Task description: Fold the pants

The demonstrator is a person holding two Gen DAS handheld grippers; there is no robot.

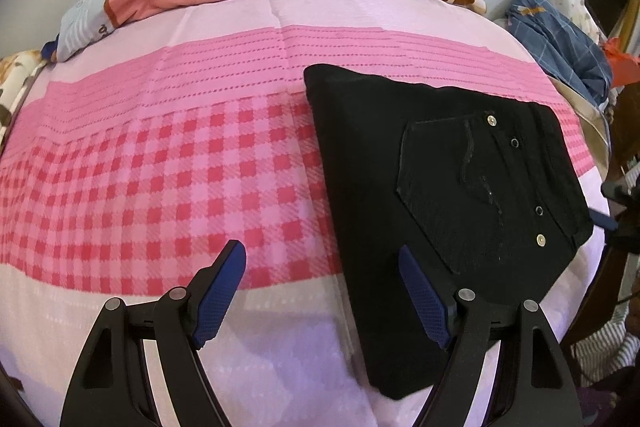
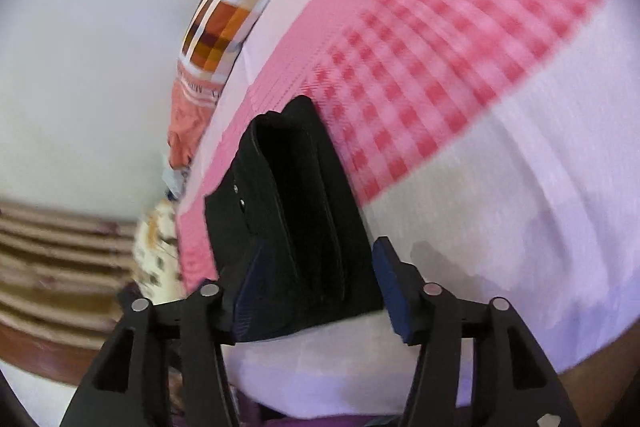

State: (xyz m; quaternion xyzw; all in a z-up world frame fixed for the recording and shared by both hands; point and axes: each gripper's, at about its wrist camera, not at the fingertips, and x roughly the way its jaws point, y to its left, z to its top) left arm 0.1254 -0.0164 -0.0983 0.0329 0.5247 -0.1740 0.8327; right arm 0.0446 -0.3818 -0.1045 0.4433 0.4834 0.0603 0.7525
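Black pants (image 1: 432, 195) lie folded at three o'clock on the bed (image 1: 160, 167). Left gripper (image 1: 322, 297) hovers released; right gripper (image 2: 316, 289) released — withdraw straight, without snagging the stacked edge.

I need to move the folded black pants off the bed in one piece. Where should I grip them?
Probably the stacked edge of the black pants nearest the left gripper, coming in low across the pink bedsheet. The layers look thick there, so one finger can slide beneath and pinch the stack.

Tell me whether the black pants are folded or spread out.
Folded: the black pants lie as a compact rectangle on the bed, back pocket up, with stacked layers showing at the edge.
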